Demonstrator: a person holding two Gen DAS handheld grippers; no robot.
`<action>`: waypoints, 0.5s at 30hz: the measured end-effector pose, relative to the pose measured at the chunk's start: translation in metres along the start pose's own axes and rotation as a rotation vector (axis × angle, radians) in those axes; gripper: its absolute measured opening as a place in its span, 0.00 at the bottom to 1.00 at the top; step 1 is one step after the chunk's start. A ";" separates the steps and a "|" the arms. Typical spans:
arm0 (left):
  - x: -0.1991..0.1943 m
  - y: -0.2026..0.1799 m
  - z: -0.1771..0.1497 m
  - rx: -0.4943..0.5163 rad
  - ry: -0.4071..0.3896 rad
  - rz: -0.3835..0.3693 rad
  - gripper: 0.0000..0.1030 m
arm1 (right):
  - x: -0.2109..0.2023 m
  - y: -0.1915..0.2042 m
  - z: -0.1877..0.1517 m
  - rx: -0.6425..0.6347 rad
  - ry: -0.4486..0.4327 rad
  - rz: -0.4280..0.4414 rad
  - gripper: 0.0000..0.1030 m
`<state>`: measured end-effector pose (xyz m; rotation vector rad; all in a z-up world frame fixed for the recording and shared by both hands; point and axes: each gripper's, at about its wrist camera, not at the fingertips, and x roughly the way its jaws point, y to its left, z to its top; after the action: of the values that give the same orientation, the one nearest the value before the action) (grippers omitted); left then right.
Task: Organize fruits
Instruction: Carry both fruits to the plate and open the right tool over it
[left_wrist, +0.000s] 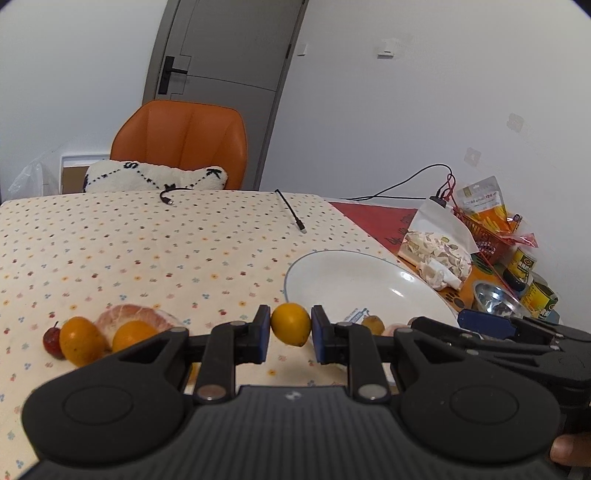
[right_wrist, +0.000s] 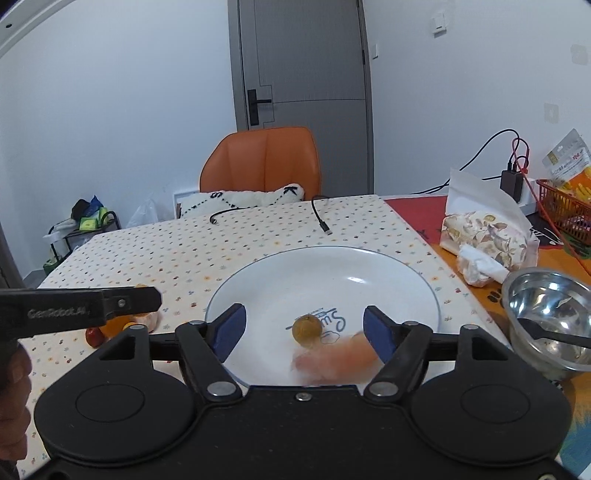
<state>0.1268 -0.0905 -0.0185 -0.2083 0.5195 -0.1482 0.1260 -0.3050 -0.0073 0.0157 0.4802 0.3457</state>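
Note:
My left gripper (left_wrist: 290, 326) is shut on a small yellow-orange fruit (left_wrist: 290, 318), held just above the spotted tablecloth beside the white plate (left_wrist: 369, 273). To its left lie two orange fruits (left_wrist: 79, 341), a pink pomelo segment (left_wrist: 136, 312) and a small red fruit (left_wrist: 51, 339). In the right wrist view my right gripper (right_wrist: 304, 326) stands open over the plate (right_wrist: 332, 269). A small brownish-yellow round fruit (right_wrist: 307, 328) lies on the plate, with a blurred pink fruit piece (right_wrist: 332, 360) by the right finger, free of the pads.
A steel bowl (right_wrist: 546, 314) with a spoon stands right of the plate. Behind it are a tissue pack (right_wrist: 487, 236) and a red basket (right_wrist: 565, 210). Two black cables (right_wrist: 321, 218) lie at the far table edge before an orange chair (right_wrist: 262, 158). Cans (left_wrist: 524, 262) stand far right.

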 end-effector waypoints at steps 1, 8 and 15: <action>0.002 -0.002 0.001 0.006 0.001 -0.003 0.21 | -0.001 -0.002 0.000 0.003 0.001 -0.002 0.68; 0.012 -0.013 0.005 0.022 0.011 -0.017 0.21 | -0.006 -0.012 -0.003 0.025 0.013 0.011 0.68; 0.019 -0.030 0.008 0.040 0.010 -0.041 0.21 | -0.007 -0.019 -0.008 0.046 0.026 0.015 0.68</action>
<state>0.1446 -0.1217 -0.0139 -0.1792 0.5217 -0.1996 0.1227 -0.3258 -0.0127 0.0592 0.5136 0.3498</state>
